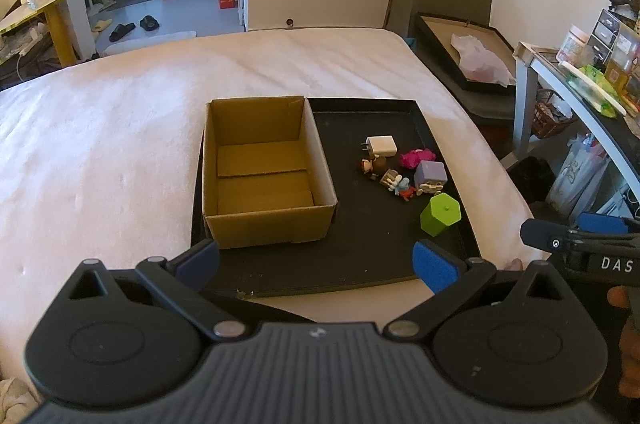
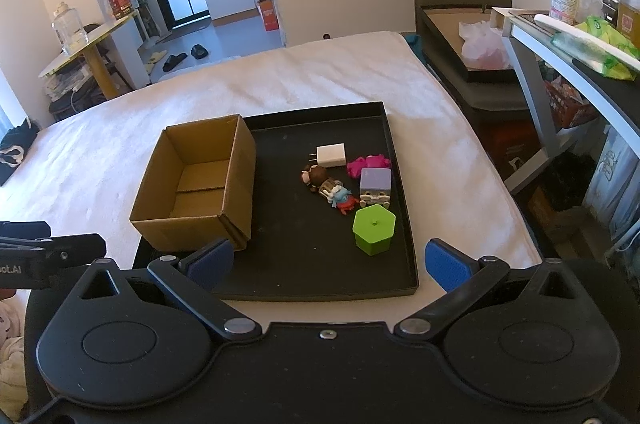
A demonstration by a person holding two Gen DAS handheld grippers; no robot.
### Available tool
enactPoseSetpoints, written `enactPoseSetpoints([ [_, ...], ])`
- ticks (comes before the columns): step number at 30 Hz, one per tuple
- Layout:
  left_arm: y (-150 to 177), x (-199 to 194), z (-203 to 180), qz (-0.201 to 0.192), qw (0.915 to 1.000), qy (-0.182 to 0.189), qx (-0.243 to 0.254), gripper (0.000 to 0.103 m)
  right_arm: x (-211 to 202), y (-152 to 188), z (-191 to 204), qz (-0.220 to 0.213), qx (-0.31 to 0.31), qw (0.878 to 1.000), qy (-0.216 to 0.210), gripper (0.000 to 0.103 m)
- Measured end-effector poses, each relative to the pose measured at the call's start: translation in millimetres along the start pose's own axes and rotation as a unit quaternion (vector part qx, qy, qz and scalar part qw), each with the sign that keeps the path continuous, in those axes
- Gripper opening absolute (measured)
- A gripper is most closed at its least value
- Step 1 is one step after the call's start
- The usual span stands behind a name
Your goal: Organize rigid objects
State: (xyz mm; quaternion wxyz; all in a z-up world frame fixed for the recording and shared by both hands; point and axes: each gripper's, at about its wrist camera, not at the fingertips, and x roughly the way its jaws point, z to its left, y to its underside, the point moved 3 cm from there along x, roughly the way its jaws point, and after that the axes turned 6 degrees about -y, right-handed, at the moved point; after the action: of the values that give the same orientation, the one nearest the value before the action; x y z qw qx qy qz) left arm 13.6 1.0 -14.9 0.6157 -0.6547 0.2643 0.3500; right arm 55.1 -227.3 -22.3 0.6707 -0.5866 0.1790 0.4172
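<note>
A black tray [image 1: 360,264] [image 2: 304,280] lies on a white bed. An empty cardboard box [image 1: 264,168] [image 2: 200,184] stands on its left half. On the right half lie a white charger [image 1: 382,145] [image 2: 331,154], a pink toy [image 1: 418,157] [image 2: 368,162], a brown figure [image 1: 372,165] [image 2: 314,176], a purple cube toy [image 1: 430,174] [image 2: 375,184], a small blue-red figure [image 1: 400,186] [image 2: 342,198] and a green hexagonal container [image 1: 440,214] [image 2: 374,228]. My left gripper [image 1: 316,264] and right gripper [image 2: 328,262] are open and empty at the tray's near edge.
The white bed [image 1: 120,128] [image 2: 100,144] surrounds the tray. A second black tray with a pink bag [image 1: 480,64] [image 2: 480,52] sits on a stand at the right. A cluttered grey desk [image 1: 580,84] [image 2: 580,56] stands at far right.
</note>
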Motion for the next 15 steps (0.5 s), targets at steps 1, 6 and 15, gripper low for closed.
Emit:
enactPoseSetpoints([
  [1,0.3,0.0,0.2,0.000,1.0000,0.000,0.000,0.103,-0.1,-0.1,-0.5,0.000,0.000,1.000,0.002,0.103],
  [6,1.8,-0.4,2.1,-0.001,1.0000,-0.002,-0.003,0.103,-0.7,0.2,-1.0,-0.001,-0.001,1.000,0.003,0.103],
  [15,1.8,-1.7,6.8,-0.006,0.9999,-0.004,-0.009,0.103,-2.9,-0.8,-0.2,-0.003,-0.004,1.000,0.003,0.103],
])
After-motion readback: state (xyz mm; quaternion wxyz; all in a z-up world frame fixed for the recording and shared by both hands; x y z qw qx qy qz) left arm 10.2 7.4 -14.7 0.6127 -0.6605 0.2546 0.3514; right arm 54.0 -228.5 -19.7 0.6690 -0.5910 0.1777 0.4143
